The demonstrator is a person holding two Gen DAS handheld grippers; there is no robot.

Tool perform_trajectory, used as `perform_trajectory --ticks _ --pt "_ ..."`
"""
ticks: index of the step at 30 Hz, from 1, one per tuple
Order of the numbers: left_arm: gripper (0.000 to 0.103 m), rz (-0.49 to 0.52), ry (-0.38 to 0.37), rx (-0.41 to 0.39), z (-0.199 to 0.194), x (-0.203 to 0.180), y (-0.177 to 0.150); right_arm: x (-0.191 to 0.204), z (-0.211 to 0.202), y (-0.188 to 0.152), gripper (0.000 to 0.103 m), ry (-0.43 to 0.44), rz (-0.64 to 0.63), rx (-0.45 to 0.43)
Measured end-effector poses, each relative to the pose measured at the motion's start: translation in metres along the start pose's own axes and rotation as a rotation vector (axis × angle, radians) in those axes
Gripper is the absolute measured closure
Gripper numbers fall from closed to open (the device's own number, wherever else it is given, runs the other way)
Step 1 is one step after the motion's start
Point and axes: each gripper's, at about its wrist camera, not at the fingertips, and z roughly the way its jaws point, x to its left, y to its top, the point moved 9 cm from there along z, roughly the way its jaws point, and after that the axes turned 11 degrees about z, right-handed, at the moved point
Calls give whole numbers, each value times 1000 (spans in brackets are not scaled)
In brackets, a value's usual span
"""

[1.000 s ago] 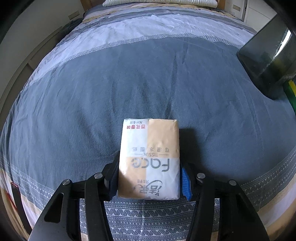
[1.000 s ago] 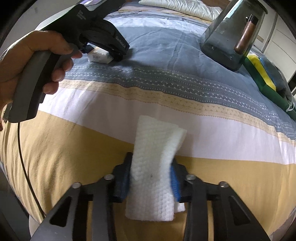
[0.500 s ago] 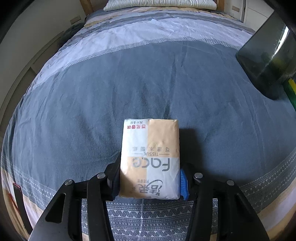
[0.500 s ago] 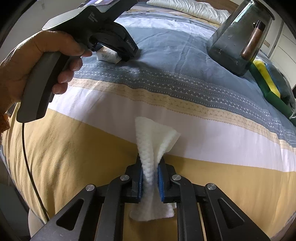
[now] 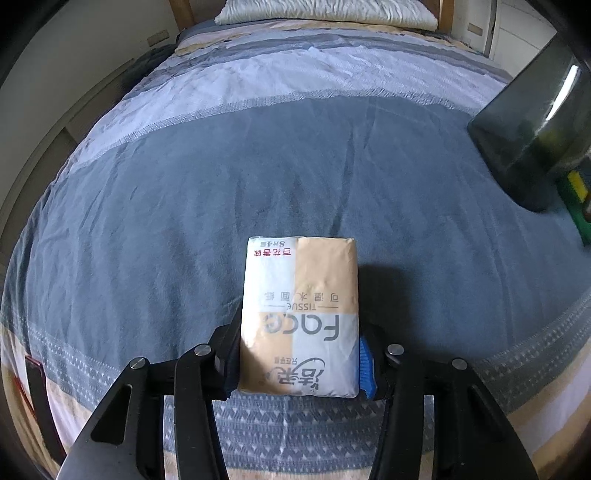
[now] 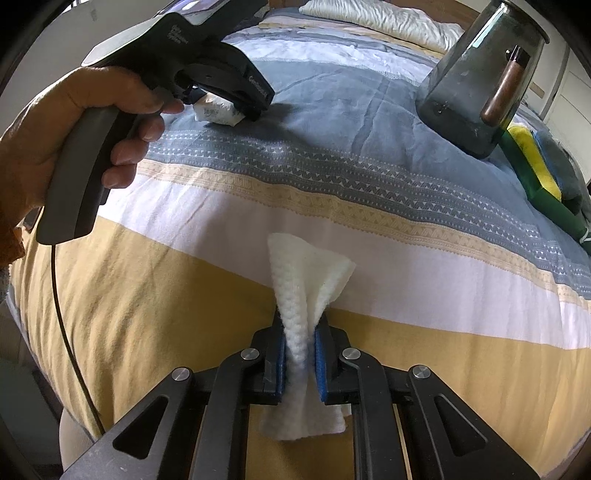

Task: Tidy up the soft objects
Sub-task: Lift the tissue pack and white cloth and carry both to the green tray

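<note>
A tissue pack (image 5: 299, 317), cream and white with printed text, lies on the blue band of the bedspread (image 5: 184, 206). My left gripper (image 5: 297, 358) is shut on it, a pad against each long side. The right wrist view shows the same pack (image 6: 216, 110) at the far left under that gripper, which a hand (image 6: 74, 122) holds. A white textured cloth (image 6: 306, 273) sits on the yellow and white stripes. My right gripper (image 6: 300, 350) is shut on it and pinches its middle into a narrow twist. The cloth fans out above and below the pads.
A dark glass jar (image 6: 480, 74) with a brown handle stands on the bed at the right, also seen as the jar (image 5: 535, 122). Beside it lie green, yellow and blue folded items (image 6: 535, 166). A pillow (image 5: 325, 11) is at the head. A cable (image 6: 62, 314) hangs at the bed's near edge.
The right jaws have closed on the white cloth, squeezing it from a flat strip into a narrow twist. The left jaws tightened slightly on the tissue pack. Neither hand has shifted much.
</note>
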Motion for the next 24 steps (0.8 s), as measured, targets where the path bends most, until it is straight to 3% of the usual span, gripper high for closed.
perform_trajectory --ticks 15,24 --pt "59 32 -15 -131 -83 -38 0 -50 -48 14 92 -14 81 -87" --pt "59 -3 -49 -190 -138 -86 5 -121 -108 30 92 -79 152 -213"
